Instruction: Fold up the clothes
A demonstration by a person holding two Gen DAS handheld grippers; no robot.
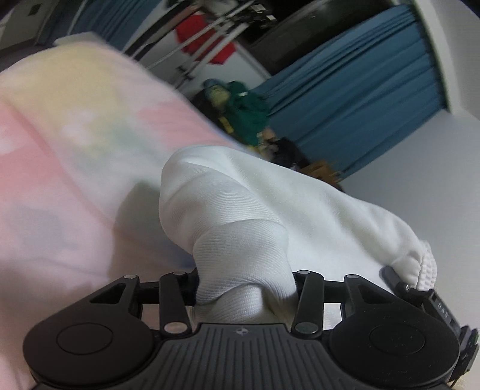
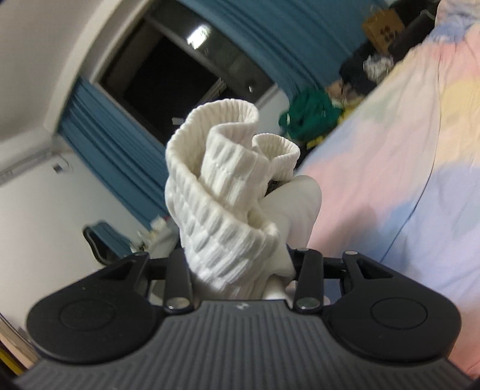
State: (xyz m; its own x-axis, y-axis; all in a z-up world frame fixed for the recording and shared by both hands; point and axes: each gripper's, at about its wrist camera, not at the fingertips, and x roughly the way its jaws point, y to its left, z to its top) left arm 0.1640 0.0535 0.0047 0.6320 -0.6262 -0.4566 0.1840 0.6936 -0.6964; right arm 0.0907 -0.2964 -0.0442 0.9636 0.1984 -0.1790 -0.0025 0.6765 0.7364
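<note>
A white garment (image 1: 240,210) is held up in the air between both grippers, over a bed. My left gripper (image 1: 244,288) is shut on a bunch of its smooth cloth; the fingers are hidden by the fabric. The other gripper's tip (image 1: 420,294) shows at the right edge of the left wrist view, under the garment's ribbed hem (image 1: 427,270). My right gripper (image 2: 240,270) is shut on the ribbed white cuff or hem (image 2: 216,192), which bunches up in front of the camera and hides the fingers.
A bed with a pastel pink, yellow and blue sheet (image 1: 75,150) (image 2: 405,150) lies below. Blue curtains (image 1: 360,90) (image 2: 114,144) hang by a dark window (image 2: 180,75). A green cloth pile (image 1: 246,114) (image 2: 312,111), a cardboard box (image 2: 381,24) and clutter sit beside the bed.
</note>
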